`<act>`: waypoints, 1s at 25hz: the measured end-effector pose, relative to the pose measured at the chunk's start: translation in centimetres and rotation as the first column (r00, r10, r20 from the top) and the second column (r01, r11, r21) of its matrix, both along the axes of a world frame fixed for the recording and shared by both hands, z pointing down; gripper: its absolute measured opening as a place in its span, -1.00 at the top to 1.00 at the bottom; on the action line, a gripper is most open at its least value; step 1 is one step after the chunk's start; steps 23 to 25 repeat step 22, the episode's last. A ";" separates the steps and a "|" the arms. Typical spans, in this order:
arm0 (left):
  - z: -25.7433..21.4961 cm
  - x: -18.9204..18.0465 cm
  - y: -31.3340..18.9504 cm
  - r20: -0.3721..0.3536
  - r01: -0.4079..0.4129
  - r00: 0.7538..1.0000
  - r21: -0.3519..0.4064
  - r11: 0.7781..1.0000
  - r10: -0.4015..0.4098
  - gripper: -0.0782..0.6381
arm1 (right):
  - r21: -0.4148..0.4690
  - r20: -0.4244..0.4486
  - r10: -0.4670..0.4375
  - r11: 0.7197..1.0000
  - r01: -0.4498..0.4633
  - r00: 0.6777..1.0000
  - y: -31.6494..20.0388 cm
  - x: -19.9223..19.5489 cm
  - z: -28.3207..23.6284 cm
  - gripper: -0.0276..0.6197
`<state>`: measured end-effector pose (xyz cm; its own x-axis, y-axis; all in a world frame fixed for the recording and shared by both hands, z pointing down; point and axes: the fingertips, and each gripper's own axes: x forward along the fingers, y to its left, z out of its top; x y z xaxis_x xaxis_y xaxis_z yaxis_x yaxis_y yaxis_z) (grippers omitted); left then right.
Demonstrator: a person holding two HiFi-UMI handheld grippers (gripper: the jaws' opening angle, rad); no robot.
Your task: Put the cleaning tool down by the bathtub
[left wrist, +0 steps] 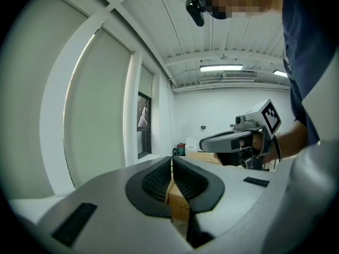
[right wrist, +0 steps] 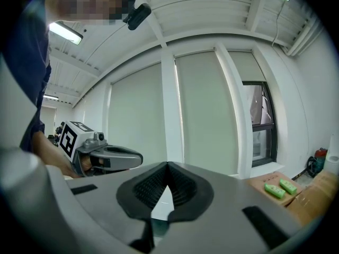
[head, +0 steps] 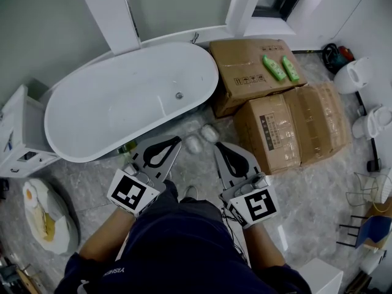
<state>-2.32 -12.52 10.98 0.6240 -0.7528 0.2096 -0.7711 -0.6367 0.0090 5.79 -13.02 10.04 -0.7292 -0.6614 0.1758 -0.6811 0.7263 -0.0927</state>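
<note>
The pads of my left gripper [left wrist: 171,163] are pressed together at the tips, with nothing between them. Through the small gap lower down I see only a cardboard box behind. The right gripper [right wrist: 168,167] is clenched in the same way and is empty too.

In the head view, both grippers are held side by side in front of my body: the left gripper [head: 177,141] points toward the near end of the bathtub [head: 122,97], and the right gripper [head: 217,146] is near it. Two pale round things [head: 193,143] lie on the grey floor [head: 318,195] between the jaw tips, just beside the tub's end. What they are, I cannot tell.

Two green objects [head: 274,67] lie on top of the far cardboard box [head: 245,72], which stands against the tub's right end, well apart from both grippers. A second box [head: 288,127] stands nearer to me. Which of these things is the cleaning tool I cannot say
</note>
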 end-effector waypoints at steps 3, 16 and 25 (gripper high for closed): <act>0.1 -0.1 0.2 0.000 -0.001 1.000 0.000 1.000 0.001 0.68 | -0.004 0.001 -0.001 1.000 0.001 1.000 0.1 -0.2 0.2 0.91; 0.0 0.1 0.8 0.000 0.007 1.000 -0.003 1.000 -0.007 0.68 | -0.002 0.005 -0.009 1.000 0.009 1.000 0.5 0.0 0.4 0.91; -0.1 0.4 0.8 0.001 0.001 1.000 0.000 1.000 -0.001 0.68 | 0.000 0.010 -0.013 1.000 0.013 1.000 0.6 0.1 0.3 0.91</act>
